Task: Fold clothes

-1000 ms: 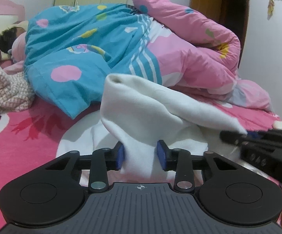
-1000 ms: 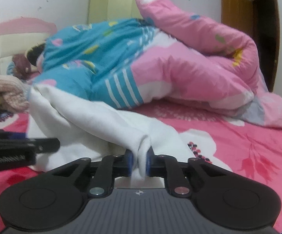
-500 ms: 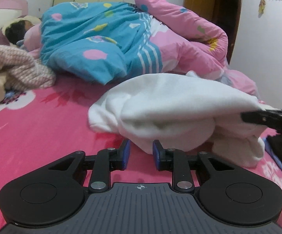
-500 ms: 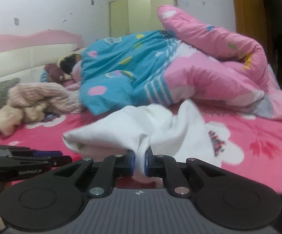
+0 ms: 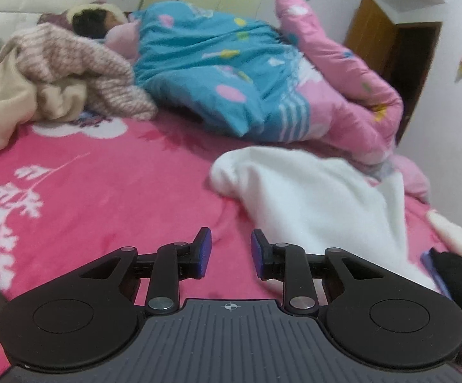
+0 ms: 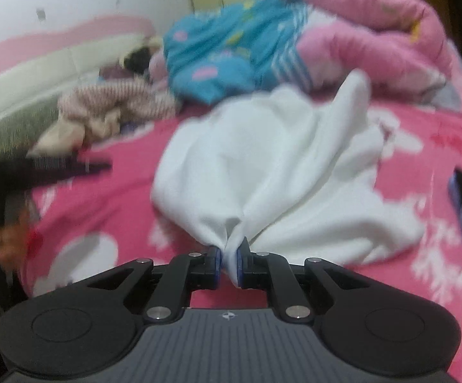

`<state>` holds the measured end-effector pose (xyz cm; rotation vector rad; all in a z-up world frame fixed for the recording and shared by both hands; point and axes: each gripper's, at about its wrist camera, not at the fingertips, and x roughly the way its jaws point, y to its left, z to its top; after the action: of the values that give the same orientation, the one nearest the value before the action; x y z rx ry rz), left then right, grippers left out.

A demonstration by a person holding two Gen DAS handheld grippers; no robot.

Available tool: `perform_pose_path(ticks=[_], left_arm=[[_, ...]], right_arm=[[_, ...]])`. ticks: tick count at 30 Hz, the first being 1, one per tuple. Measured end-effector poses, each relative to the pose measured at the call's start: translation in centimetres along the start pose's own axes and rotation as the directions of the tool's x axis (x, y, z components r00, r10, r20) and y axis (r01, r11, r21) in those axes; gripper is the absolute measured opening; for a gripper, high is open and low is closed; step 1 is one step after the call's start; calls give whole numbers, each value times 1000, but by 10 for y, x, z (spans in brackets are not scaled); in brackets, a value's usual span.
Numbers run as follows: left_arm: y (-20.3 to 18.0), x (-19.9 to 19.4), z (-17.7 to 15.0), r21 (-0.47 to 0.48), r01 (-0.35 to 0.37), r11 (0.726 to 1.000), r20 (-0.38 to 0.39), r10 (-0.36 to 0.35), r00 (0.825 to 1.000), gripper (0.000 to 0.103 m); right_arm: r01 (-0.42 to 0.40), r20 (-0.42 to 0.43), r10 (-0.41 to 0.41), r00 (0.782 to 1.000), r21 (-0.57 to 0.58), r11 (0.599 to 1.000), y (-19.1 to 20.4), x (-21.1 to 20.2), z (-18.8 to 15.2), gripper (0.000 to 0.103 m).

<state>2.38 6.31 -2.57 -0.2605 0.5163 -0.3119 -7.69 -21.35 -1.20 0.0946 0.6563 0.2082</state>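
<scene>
White garment (image 6: 272,162) lies bunched on the pink bed (image 5: 87,191), long axis running from the right tongs (image 6: 229,263) away toward the quilt (image 5: 218,76). Right tongs are clenched on its near edge, cloth gathered to a pinch between the pads. Left tongs (image 5: 229,252) stand released, nothing between them, over bare bedspread; the garment (image 5: 320,204) sits just to their right, apart from them. Right view is blurred.
</scene>
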Motion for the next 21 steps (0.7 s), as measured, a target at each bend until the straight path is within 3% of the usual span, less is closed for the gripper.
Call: perform_pose_path(ticks=[4, 6, 10, 13, 14, 15, 17, 21], left_arm=[[-28, 15, 2, 76, 115, 990, -15, -114, 993, 39], [-44, 29, -2, 124, 144, 982, -41, -140, 989, 41], [-62, 58, -19, 234, 124, 964, -94, -105, 990, 41], [-56, 66, -27, 229, 126, 965, -131, -98, 986, 41], [-53, 66, -28, 223, 131, 966, -134, -103, 986, 41], [-51, 66, -29, 217, 136, 967, -136, -108, 985, 41], [-48, 67, -30, 209, 144, 967, -138, -116, 984, 41], [-43, 69, -32, 212, 154, 965, -137, -126, 982, 41]], right_arm=[[10, -45, -10, 999, -1, 1000, 2, -1, 0, 17], [-7, -23, 7, 1000, 0, 1000, -1, -13, 8, 26], [-42, 21, 42, 999, 0, 999, -7, -36, 24, 37], [-43, 84, 45, 995, -19, 999, -16, -44, 50, 49], [-38, 111, 40, 993, -24, 999, -20, -44, 61, 60], [-32, 137, 35, 990, -24, 999, -25, -40, 72, 72], [-20, 180, 25, 983, -28, 999, -37, -23, 95, 80], [117, 175, -107, 979, -51, 992, -66, 39, 140, 89]])
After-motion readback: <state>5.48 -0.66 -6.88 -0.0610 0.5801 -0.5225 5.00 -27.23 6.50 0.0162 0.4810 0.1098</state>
